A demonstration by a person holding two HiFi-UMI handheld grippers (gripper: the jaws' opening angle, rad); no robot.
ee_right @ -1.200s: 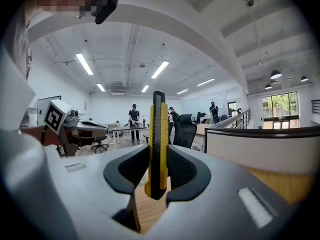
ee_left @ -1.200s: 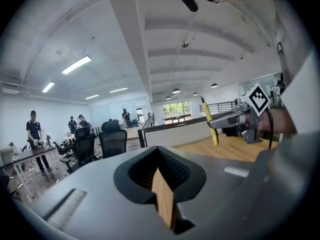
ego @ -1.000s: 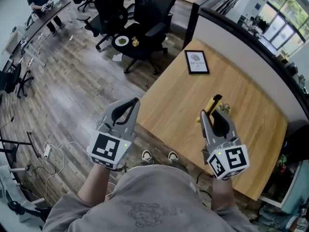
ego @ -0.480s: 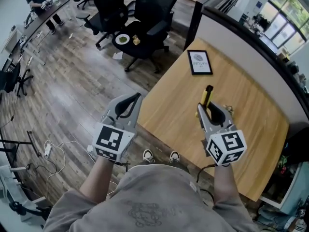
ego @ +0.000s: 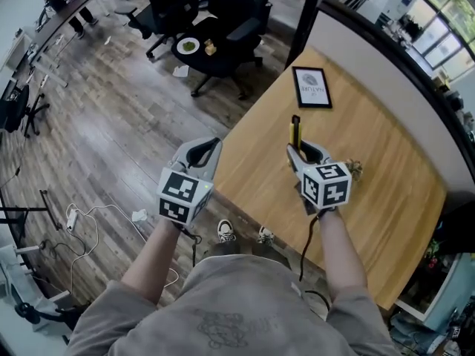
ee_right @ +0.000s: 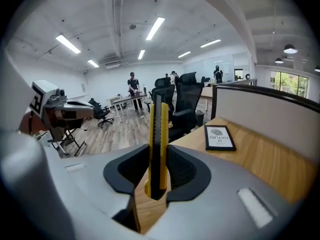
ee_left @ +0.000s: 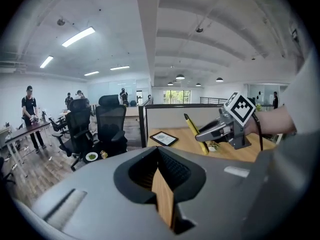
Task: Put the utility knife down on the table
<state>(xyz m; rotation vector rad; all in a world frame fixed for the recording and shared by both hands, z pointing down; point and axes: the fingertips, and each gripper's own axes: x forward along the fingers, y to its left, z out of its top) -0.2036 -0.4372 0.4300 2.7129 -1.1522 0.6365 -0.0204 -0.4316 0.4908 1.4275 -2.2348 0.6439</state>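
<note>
Right tool (ego: 298,153): your jaws are clamped on the yellow utility knife (ee_right: 160,144), which stands out well ahead of them.
Utility knife, place: over the bench (ego: 371,169), just inside its left edge and short of the framed picture (ego: 312,87); contact with the wood cannot be told.
Left tool (ego: 202,150): jaws together on nothing, beyond the bench's left edge, over the floor (ego: 111,139).
Step in hand: probably bringing the knife to the bench.
Next move: lower it flat onto bare wood, then part your jaws.

Bright, even office light from ceiling strip lights (ee_right: 156,28) & windows (ee_right: 292,81); soft shadows. Gripper views: heavy fisheye, dark vignetted corners. Head view sharp.
</note>
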